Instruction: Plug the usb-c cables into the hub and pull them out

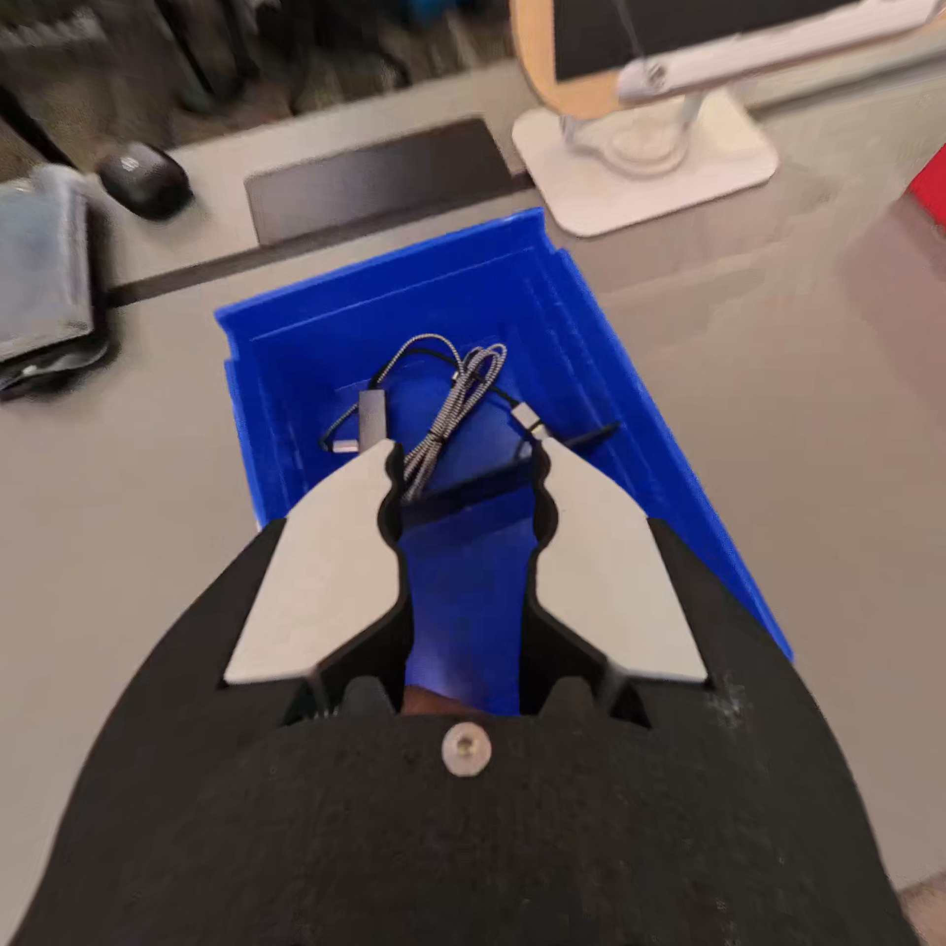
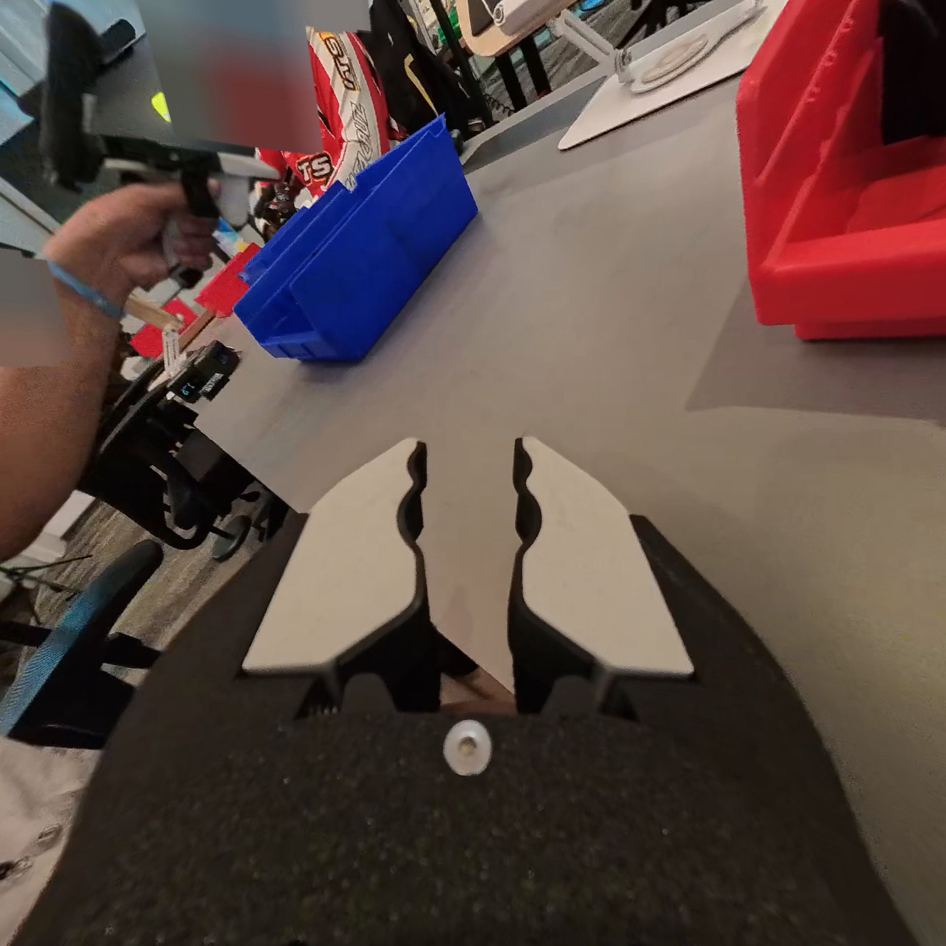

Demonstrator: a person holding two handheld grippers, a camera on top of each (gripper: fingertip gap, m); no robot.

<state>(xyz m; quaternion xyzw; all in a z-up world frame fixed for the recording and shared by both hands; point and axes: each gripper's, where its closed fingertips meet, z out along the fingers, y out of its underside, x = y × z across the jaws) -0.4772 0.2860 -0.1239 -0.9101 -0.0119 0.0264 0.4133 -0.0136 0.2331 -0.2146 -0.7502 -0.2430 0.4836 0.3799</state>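
Looking down from the left wrist view, the left gripper point(image 1: 463, 448) is hanging with its jaws spread wide and grasping nothing, its fingertips poised over the inside of the blue bin point(image 1: 604, 327) that is sitting on the grey table point(image 1: 768, 409). Only this view is showing what the bin holds: the small grey hub point(image 1: 369, 417) is lying near the left fingertip, a bundled braided cable point(image 1: 450, 404) is resting in the middle, and a silver usb-c plug point(image 1: 527, 415) is lying just ahead of the right fingertip. Whether any plug is seated in the hub is too blurred to tell. Beyond the bin a dark flat pad point(image 1: 379, 174), a black mouse point(image 1: 143, 179) and a white monitor stand base point(image 1: 645, 164) are sitting on the table. Turning to the right wrist view, the right gripper point(image 2: 468, 450) is also standing released, jaws apart and empty, hovering over bare table point(image 2: 588, 307) well apart from the blue bin point(image 2: 379, 256), whose outer wall alone is showing here, so its contents are staying hidden. This view is adding what the other is barely catching: a red bin point(image 2: 839, 205) standing at the far right, its inside not visible, and a person's hand point(image 2: 117, 240) at the left gripping a handle beside the blue bin.
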